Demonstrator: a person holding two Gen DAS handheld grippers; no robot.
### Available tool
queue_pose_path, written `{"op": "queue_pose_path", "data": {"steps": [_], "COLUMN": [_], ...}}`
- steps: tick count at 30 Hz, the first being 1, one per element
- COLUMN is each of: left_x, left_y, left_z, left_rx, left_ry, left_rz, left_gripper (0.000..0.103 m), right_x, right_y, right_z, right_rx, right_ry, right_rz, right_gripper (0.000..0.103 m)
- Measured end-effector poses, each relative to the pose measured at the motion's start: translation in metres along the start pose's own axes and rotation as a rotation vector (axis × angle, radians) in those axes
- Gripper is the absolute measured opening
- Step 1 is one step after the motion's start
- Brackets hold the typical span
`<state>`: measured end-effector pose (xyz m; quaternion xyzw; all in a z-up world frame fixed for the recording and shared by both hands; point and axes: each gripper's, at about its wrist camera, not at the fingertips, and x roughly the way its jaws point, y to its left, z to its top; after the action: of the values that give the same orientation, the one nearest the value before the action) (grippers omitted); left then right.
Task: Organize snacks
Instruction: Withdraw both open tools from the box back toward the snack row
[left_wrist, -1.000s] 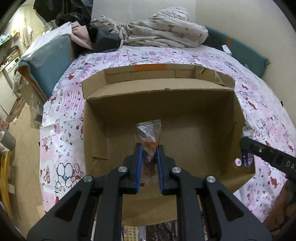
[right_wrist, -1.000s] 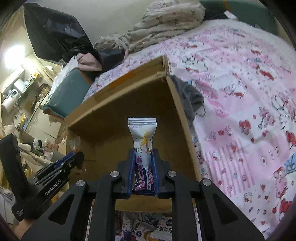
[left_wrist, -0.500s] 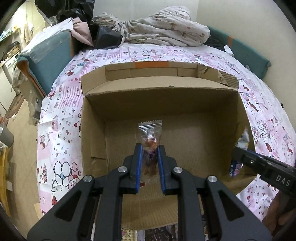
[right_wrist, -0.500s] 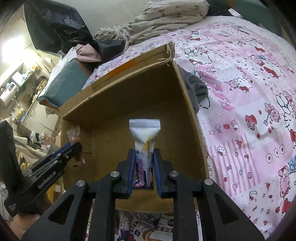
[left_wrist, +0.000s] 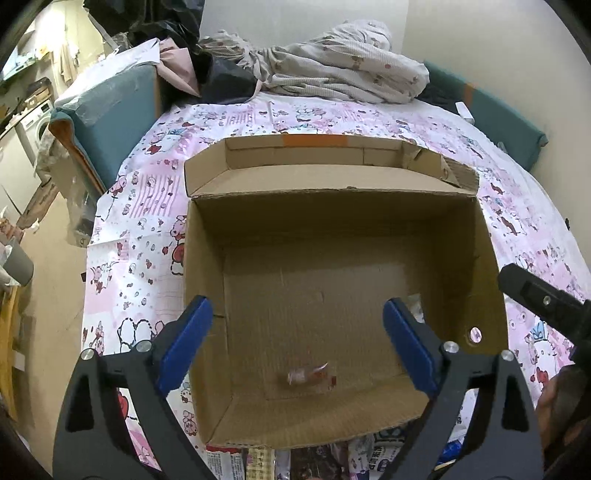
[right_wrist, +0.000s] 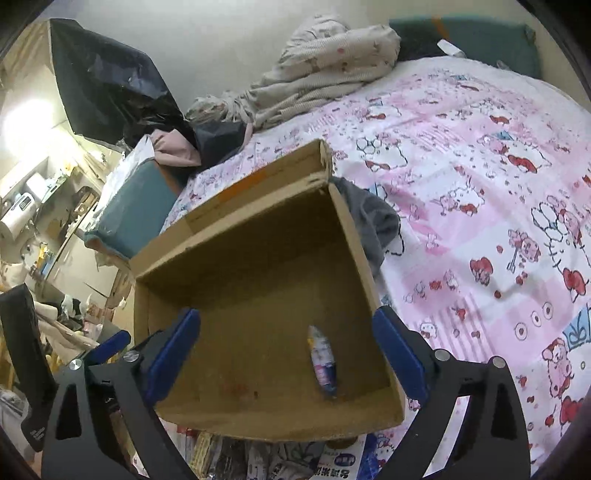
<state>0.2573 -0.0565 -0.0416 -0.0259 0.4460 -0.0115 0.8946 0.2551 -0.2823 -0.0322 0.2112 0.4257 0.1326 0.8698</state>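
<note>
The clear snack packet lies blurred on the cardboard box floor near its front edge, below the left gripper, fingers wide apart; the white-purple packet lies by the box's right wall, under the equally spread right gripper

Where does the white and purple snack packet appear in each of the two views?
Left wrist view: only a pale scrap by the right claw finger may be it; I cannot tell.
Right wrist view: white and purple snack packet lies on the box floor, near the right wall.
Shared landmark: cardboard box with orange tape on its far flap.
</note>
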Motion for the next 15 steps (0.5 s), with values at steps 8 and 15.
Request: {"op": "queue_pose_path", "data": {"steps": [8, 15], "left_x": [-0.014, -0.032], "left_y": [0.008, 0.01], "left_z": [0.002, 0.0], "left_rx": [-0.03, -0.037], "left_ry": [-0.046, -0.077], "left_rz": [-0.003, -0.003], "left_gripper": [0.092, 0.099], "right_x": [-0.008, -0.02], "right_y": [0.003, 0.009], "right_z": [0.003, 0.001], "right_rx": [0.0, -0.036], "right_ry": [-0.022, -0.038], "right_rz": [-0.004, 0.023], "right_gripper": [0.097, 0.103]}}
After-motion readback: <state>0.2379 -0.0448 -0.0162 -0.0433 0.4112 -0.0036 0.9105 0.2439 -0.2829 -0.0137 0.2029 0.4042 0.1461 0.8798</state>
